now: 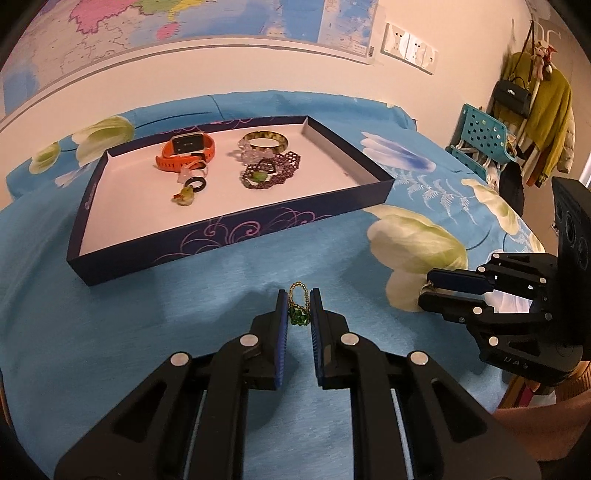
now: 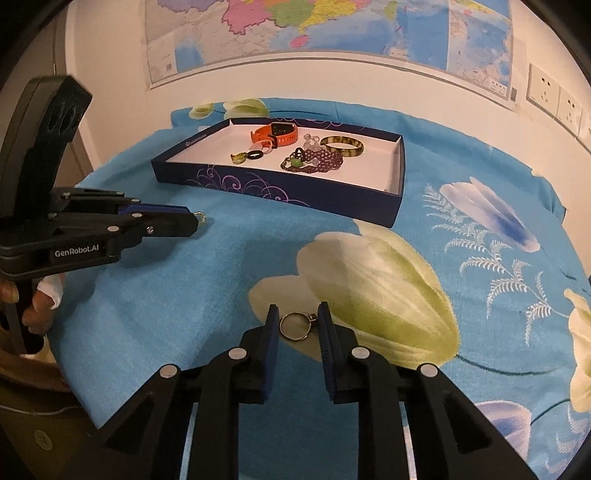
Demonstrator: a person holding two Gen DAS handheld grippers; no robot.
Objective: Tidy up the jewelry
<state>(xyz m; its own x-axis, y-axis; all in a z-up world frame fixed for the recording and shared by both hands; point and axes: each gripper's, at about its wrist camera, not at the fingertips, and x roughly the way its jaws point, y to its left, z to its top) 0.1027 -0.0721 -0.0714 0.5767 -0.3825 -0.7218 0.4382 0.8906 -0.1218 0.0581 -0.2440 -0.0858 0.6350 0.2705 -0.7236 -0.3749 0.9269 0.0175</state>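
Blue-padded fingers of the left gripper point(image 1: 299, 301) are clamped on a small beaded ring point(image 1: 297, 303), a loop of tiny gold beads with a green bead cluster at its base, held just above the bedspread point(image 1: 147, 332). The right gripper point(image 2: 297, 318) grips a plain metal ring point(image 2: 294, 325) with a small clasp-like setting on one side, its pads pressing the rim at both sides.

Beyond both lies a shallow navy box lid point(image 1: 229, 227) with purple swirls and a white inside. It holds an orange smartwatch point(image 1: 186, 151), a mottled amber bangle point(image 1: 264, 141), a dark beaded bracelet point(image 1: 275, 170), a black ring point(image 1: 194, 183), a green-and-yellow pendant point(image 1: 184, 197) and clear crystal pieces point(image 1: 253, 152), all grouped toward the far half. Nothing stands between the grippers and the lid.

The bedspread is blue fleecy cloth printed with pale tulips. A map point(image 2: 314, 29) hangs on the wall behind.
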